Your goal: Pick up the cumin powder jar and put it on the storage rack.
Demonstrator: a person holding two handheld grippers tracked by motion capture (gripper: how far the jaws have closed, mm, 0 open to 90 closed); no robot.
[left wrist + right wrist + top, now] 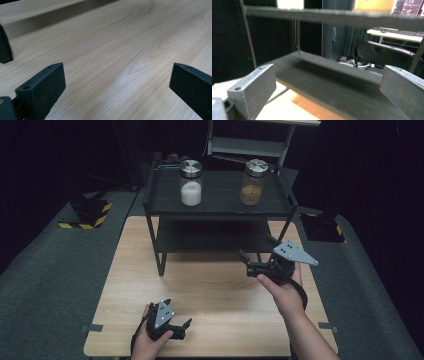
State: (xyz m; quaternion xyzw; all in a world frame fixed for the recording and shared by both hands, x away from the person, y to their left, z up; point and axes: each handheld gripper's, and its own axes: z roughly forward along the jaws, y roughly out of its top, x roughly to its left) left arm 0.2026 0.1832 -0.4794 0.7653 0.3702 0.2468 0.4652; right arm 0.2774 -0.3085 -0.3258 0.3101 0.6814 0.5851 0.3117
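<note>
Right gripper [256, 261] is raised above the table [210, 290] at the right front corner of the black two-tier rack [220, 210], jaws spread wide with nothing between them. In the right gripper view, the jaws frame the rack's lower shelf [332, 80], which lies close ahead; the upper shelf edge [324, 15] crosses the top of that view. The gripper is near the rack's right front leg, apart from it.

Left gripper [175, 326] sits low over the near edge of the table, well apart from the rack. Its jaws are also spread wide and hold nothing. In the left gripper view, bare wood grain [120, 57] lies between the jaws.

Two glass jars with metal lids stand upright on the rack's upper shelf. The jar of white powder [191, 183] stands left of centre. The jar of brown granules [254, 182] stands towards the right end. The jars are well apart from each other and from both grippers. The brown jar is the nearer of the two to the right gripper, on the tier above it.
</note>
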